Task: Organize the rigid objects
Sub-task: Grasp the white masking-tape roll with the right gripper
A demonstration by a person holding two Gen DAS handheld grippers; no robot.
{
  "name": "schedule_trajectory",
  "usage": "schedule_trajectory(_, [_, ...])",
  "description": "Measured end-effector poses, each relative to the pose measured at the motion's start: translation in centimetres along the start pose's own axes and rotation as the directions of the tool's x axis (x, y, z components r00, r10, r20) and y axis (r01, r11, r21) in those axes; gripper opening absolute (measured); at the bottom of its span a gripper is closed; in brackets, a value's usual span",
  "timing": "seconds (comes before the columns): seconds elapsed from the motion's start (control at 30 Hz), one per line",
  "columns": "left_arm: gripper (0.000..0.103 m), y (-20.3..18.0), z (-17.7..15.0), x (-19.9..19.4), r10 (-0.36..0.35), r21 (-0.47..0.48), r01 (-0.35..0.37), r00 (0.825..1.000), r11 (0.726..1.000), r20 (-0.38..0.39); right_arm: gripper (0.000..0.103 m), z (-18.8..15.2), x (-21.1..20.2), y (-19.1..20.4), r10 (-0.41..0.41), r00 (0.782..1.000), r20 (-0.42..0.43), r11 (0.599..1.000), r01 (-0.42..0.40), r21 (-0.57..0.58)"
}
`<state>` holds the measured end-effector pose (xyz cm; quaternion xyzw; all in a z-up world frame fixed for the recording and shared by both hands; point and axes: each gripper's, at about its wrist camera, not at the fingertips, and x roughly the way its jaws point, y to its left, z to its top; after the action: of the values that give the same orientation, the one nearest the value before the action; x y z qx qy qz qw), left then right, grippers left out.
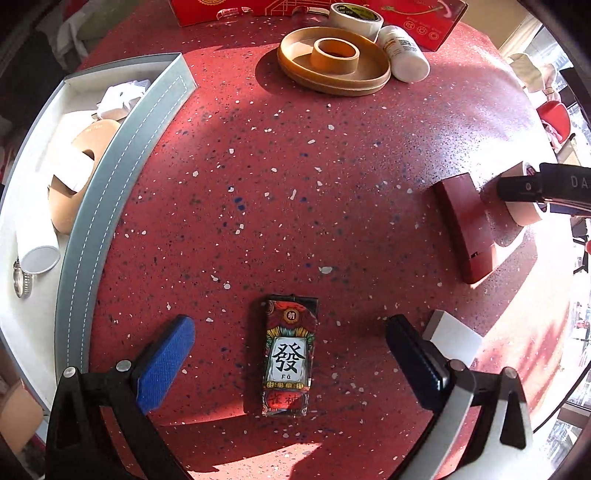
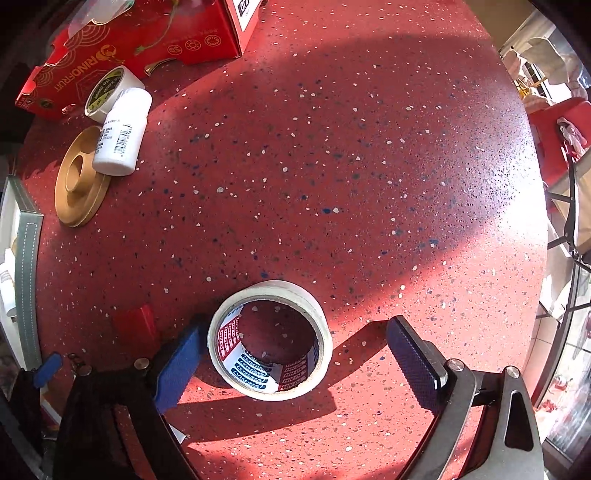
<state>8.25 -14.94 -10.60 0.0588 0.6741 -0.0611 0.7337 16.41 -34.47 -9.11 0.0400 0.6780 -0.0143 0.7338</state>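
Note:
In the left wrist view my left gripper (image 1: pixel 290 350) is open, its fingers on either side of a decorated card box (image 1: pixel 289 354) lying flat on the red speckled table, not touching it. In the right wrist view my right gripper (image 2: pixel 295 358) is open around a white tape roll (image 2: pixel 269 338) that lies flat; the left finger (image 2: pixel 177 363) is close to the roll's side, the right finger stands apart. The right gripper's tip (image 1: pixel 524 186) and that roll (image 1: pixel 524 212) also show at the far right of the left wrist view.
A grey-rimmed white tray (image 1: pixel 110 184) at left holds tape rolls and small items. At the back are a tan round dish (image 1: pixel 332 62) with a tape roll, a white bottle (image 1: pixel 404 51), another tape roll (image 1: pixel 354 18) and a red carton (image 2: pixel 129 44). A dark red case (image 1: pixel 467 225) and a white block (image 1: pixel 454 338) lie on the right.

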Motion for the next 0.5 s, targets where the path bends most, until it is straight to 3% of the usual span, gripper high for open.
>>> schedule_trajectory(0.2, [0.103,-1.0,-1.2,-0.2,0.007,-0.005,-0.007,0.997,1.000,0.071,0.097,0.1,0.2,0.6,-0.030,0.999,0.013,0.999,0.031,-0.039])
schedule_trajectory(0.3, [0.103,-0.2,-1.8,-0.3,0.013,-0.033,-0.011,0.999,0.999,0.039,0.096,0.4,0.6,1.4,-0.026,1.000,0.000,0.999,0.026,-0.030])
schedule_trajectory(0.37, [0.103,-0.1,-1.6,-0.1,0.016,-0.051,-0.016,1.000,0.999,-0.001,0.089,0.0,0.5,3.1,-0.027,1.000,0.002,0.999,0.027,-0.041])
schedule_trajectory(0.5, [0.086,-0.9,-1.1,-0.7,0.005,-0.006,-0.006,1.000,1.000,-0.026,0.054,-1.2,-0.8,3.5,-0.028,1.000,0.015,0.997,0.029,-0.065])
